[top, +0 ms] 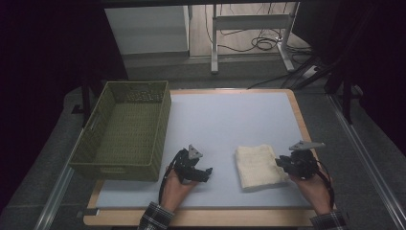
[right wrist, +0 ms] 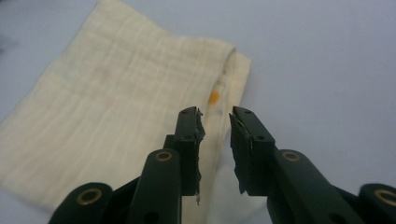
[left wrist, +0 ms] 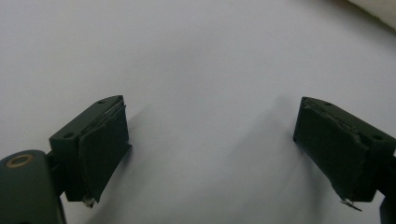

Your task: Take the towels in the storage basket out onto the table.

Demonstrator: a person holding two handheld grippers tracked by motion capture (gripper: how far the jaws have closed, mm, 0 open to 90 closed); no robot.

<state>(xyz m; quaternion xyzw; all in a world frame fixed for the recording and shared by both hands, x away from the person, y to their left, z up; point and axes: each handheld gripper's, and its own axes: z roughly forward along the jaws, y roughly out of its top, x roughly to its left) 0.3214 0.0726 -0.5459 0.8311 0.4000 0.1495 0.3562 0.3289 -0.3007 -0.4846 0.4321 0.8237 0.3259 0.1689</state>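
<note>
Pale worktop (top: 215, 120) carries a folded cloth (top: 256, 165); right gripper (right wrist: 216, 123), narrowly parted and empty, should bite its edge squarely, while left gripper (left wrist: 210, 140) waits wide.

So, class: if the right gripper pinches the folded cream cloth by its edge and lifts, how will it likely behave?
The folded cloth looks thin and woven, so it would probably droop and unfold. It lies flat in soft layers, so it seems light. Pushed across the smooth mat, it would likely bunch rather than slide whole.
</note>
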